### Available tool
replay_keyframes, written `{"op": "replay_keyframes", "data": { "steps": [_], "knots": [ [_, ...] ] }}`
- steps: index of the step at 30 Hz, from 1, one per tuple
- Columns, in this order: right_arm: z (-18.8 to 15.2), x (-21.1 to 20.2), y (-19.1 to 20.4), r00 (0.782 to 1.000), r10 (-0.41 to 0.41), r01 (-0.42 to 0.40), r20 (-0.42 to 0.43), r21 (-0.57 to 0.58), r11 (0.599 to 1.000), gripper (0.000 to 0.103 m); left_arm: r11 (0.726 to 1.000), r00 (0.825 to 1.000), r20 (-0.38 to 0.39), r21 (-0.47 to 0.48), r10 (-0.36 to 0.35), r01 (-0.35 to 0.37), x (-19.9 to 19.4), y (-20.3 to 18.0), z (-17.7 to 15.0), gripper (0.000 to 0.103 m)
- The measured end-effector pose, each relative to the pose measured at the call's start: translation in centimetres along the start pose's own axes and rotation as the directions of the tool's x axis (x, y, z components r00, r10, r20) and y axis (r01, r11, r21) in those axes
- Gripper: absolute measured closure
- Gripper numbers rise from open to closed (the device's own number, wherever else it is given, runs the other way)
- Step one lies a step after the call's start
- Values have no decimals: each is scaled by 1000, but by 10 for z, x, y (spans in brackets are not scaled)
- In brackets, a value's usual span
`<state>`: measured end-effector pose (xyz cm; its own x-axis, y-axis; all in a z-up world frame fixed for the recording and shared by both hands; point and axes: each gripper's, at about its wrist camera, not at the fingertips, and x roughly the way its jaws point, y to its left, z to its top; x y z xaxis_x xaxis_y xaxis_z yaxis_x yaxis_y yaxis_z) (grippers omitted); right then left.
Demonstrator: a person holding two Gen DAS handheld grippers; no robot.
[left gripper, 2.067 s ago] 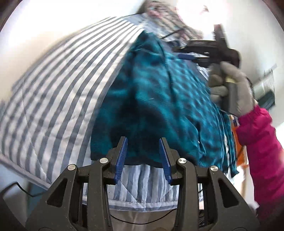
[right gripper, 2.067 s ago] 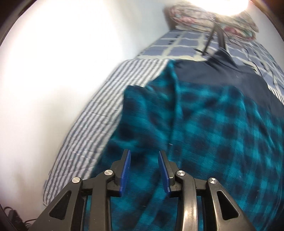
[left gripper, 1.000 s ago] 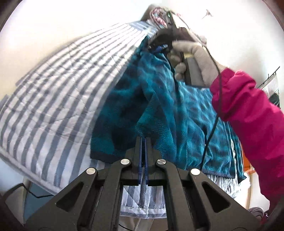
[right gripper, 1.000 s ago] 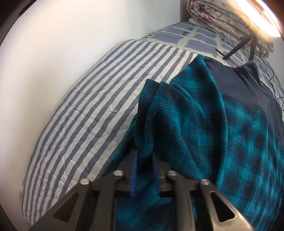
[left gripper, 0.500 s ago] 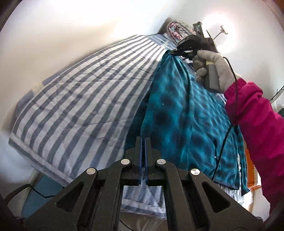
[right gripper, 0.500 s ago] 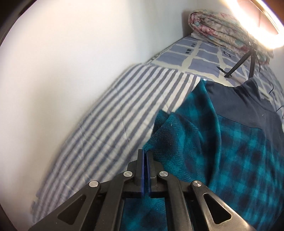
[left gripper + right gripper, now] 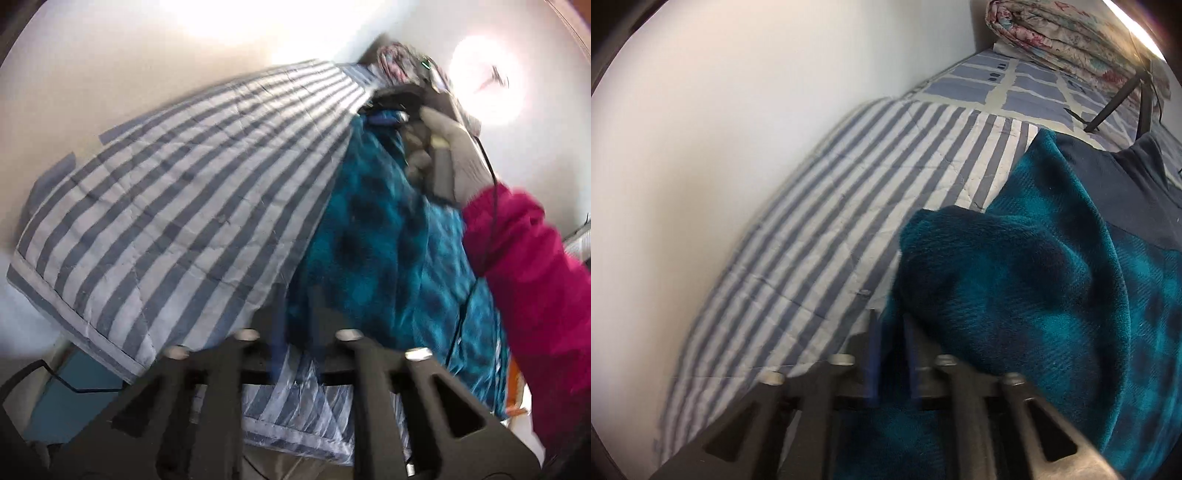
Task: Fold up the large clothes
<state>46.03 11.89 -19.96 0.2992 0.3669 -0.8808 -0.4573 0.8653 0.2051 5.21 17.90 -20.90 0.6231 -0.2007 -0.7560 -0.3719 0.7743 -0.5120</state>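
One side of the blue checked shirt (image 7: 1052, 295) is being let go by both opening jaws, with more folds left.

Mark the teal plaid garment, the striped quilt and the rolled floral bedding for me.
teal plaid garment (image 7: 1052, 295): right wrist view, on its folded-over edge.
striped quilt (image 7: 177, 206): left wrist view, on its bare middle.
rolled floral bedding (image 7: 1052, 33): right wrist view, on the roll's side.

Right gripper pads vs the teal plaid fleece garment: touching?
Cannot tell. In the right wrist view the right gripper has its jaws opening, with the teal plaid fleece garment between them, but motion blur hides any gap at the pads.
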Motion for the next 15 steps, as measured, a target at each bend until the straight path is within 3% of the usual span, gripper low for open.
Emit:
{"op": "replay_keyframes", "data": {
  "steps": [2, 7, 12, 15],
  "knots": [
    [-1, -23, -6, 999, 17, -17, 40, 2, 1000, 73, 1000, 1000, 4, -17, -22, 22, 0, 3, 3, 61],
    [-27, -79, -30, 993, 36, -39, 109, 20, 999, 76, 990, 993, -62, -107, -100, 93, 18, 16, 8, 61],
    [-74, -87, -45, 998, 40, -40, 54, -4, 999, 82, 978, 988, -79, -174, -134, 119, 31, 25, 9, 61],
    [-91, -76, -45, 1000, 14, -13, 25, -29, 999, 84, 977, 983, -101, -163, -155, 137, 38, 18, 6, 61]
  ]
}}
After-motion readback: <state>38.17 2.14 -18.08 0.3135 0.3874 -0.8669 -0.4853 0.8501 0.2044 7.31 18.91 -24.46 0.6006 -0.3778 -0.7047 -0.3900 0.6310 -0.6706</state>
